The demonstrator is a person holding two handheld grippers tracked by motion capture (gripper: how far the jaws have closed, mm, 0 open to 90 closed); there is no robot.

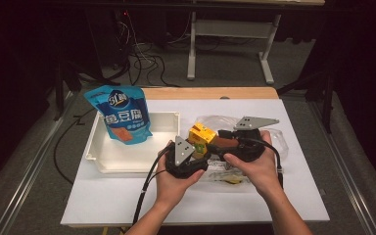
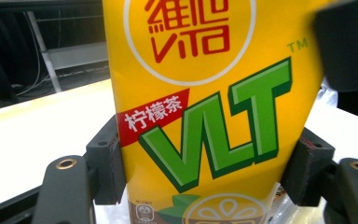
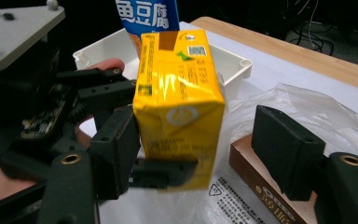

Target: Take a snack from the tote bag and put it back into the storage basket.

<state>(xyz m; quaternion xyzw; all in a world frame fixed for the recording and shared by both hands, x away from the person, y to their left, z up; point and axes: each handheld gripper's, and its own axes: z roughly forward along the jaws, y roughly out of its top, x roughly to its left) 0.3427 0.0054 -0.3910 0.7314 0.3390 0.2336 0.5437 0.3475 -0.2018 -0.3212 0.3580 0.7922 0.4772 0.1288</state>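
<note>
Handover in progress above the table [image 1: 127, 196], just beside the white tray [image 1: 127, 161].

Yellow drink carton [image 2: 205, 107] sits between the left gripper [image 1: 196, 149] jaws; both pads lie against its side faces, so I read the left jaws as clamped on the carton. Right gripper [image 3: 205, 154]: jaws apart. One pad is close to or touching the carton's side, the other stands well clear with a gap between, so no grip there.

Progress, as judged: carton is out of the clear plastic bag [image 3: 307, 107] and carried by the left gripper alone. Blue pouch [image 1: 120, 115] already stands in the tray. Left to do, probably: set the carton in the tray. A brown box [image 3: 265, 196] lies on the bag under the right jaws, untouched.

Writing:
- Carton front: "VLT" in big green letters, "TM" mark, red banner 柠檬茶, red characters in a white ring (top cut off), lemon-slice graphic below.
- Carton side: fine print, unreadable.
- Pouch: 鱼豆腐 in white; round logo above, too small to read.
- Brown box: lettering, not legible.
</note>
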